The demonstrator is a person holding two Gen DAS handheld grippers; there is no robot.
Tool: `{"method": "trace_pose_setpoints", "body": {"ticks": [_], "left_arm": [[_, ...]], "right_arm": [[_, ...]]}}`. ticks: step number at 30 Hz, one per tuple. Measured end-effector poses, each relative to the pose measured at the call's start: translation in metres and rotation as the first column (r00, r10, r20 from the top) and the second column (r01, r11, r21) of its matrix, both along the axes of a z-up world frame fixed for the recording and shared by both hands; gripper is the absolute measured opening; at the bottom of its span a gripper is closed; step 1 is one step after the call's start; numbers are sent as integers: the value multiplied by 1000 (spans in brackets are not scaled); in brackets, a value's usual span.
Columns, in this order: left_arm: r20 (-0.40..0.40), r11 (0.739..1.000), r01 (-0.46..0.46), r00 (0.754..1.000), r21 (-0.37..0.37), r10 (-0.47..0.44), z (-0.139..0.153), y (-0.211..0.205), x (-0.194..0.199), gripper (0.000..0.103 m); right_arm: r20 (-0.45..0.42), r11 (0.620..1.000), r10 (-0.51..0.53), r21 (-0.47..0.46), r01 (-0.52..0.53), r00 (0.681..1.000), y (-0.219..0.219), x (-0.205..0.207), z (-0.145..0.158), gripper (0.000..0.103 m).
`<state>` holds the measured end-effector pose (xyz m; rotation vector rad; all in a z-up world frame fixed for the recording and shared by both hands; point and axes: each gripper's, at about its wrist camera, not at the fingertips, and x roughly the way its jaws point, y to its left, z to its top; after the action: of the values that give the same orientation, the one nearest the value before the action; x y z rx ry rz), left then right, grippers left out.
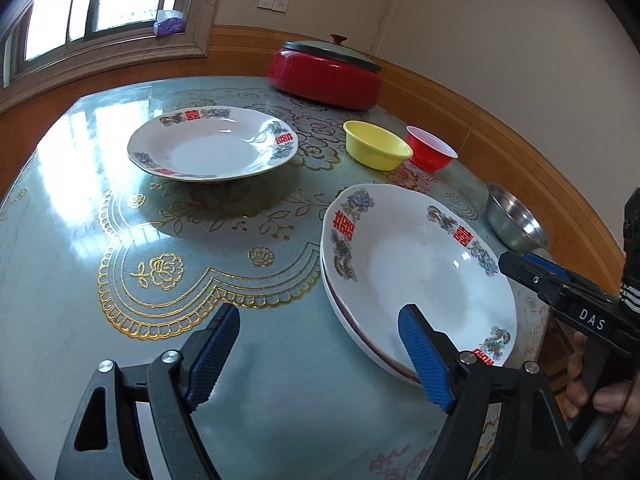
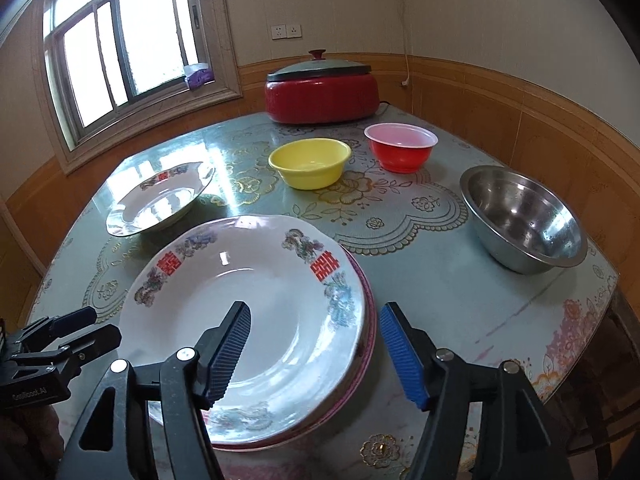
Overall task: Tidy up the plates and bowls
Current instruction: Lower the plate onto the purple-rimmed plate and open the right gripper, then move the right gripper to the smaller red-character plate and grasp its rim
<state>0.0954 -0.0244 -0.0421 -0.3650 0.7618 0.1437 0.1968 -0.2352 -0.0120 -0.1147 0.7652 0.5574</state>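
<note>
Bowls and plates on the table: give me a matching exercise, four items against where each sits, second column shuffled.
Items:
1. yellow bowl
2. steel bowl
3. lone plate
4. stacked plates

Places:
A. nearest both grippers, at the near side of the table
B. alone toward the window side
C. just left of the red bowl, in front of the red pot
D. near the right edge of the table

Pairs: 1-C, 2-D, 3-B, 4-A

Home dining room, table, electric pot
</note>
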Motion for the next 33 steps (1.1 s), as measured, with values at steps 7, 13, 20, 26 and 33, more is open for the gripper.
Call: {"method": "trace_pose_setpoints", "body": {"ticks": [7, 13, 20, 26, 33], "left_arm": [[-42, 998, -65, 997, 26, 67, 0, 11, -4, 82], [-66, 989, -145, 987, 25, 146, 0, 31, -9, 82], [-47, 985, -173, 984, 30, 174, 8, 50, -12, 91], [-55, 980, -197, 979, 16, 197, 8, 68, -8, 91], [-68, 971, -237, 969, 2, 237, 9, 96, -6, 91]], "right_arm": [[-39, 998, 63, 10, -63, 997, 21, 1, 0, 69], [-51, 995, 103, -11, -104, 993, 42, 1, 2, 69], [-86, 985, 173, 8, -173, 981, 72, 7, 9, 69], [-133, 979, 203, 58, -197, 970, 97, 20, 13, 69], [-182, 973, 218, 110, -201, 959, 121, 40, 16, 69]]}}
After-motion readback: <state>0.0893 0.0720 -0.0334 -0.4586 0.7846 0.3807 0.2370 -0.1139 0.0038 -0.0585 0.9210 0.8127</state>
